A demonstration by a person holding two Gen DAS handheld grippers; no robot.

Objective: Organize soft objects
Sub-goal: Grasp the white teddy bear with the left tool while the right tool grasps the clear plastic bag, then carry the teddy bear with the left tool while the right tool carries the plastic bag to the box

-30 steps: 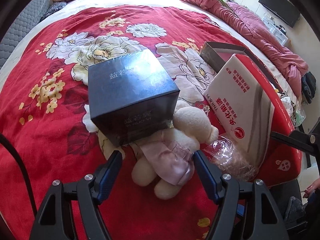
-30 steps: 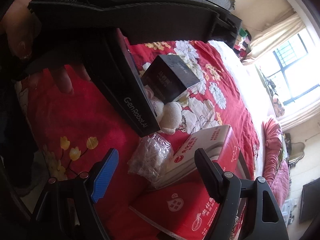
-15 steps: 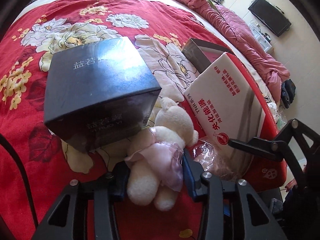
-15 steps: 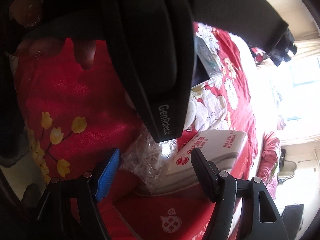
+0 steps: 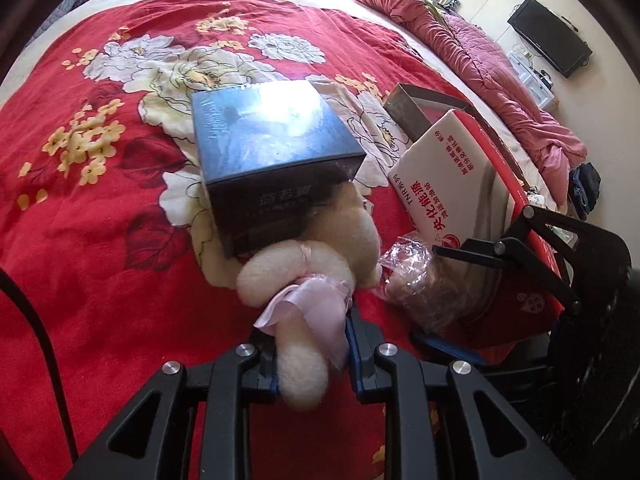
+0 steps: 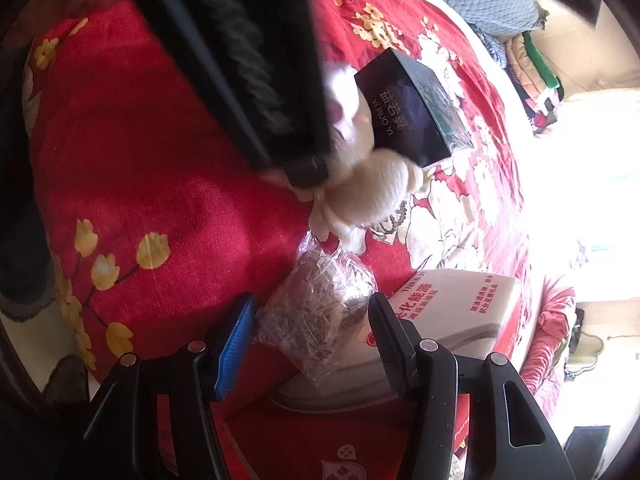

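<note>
A cream plush toy (image 5: 320, 256) in a pink dress lies on the red floral bedspread (image 5: 100, 240), its head against a dark blue box (image 5: 272, 148). My left gripper (image 5: 310, 340) is closing, and its pads press the toy's legs and dress from both sides. In the right wrist view the toy (image 6: 372, 188) shows beside the left gripper's black body (image 6: 240, 80). A crinkled clear plastic bag (image 6: 316, 312) lies between the fingers of my right gripper (image 6: 312, 300), whose jaws are closing without visibly squeezing it. The bag (image 5: 420, 280) also shows right of the toy.
A white and red carton (image 5: 452, 184) leans on a flat red box (image 5: 520, 308) right behind the bag. An open grey-sided box (image 5: 420, 104) sits farther back. A pink quilt (image 5: 500, 72) is bunched along the bed's far right edge.
The left jaws have gone from wide open to pressed on the toy's legs. The right gripper has come down around the plastic bag, and its jaws have narrowed.
</note>
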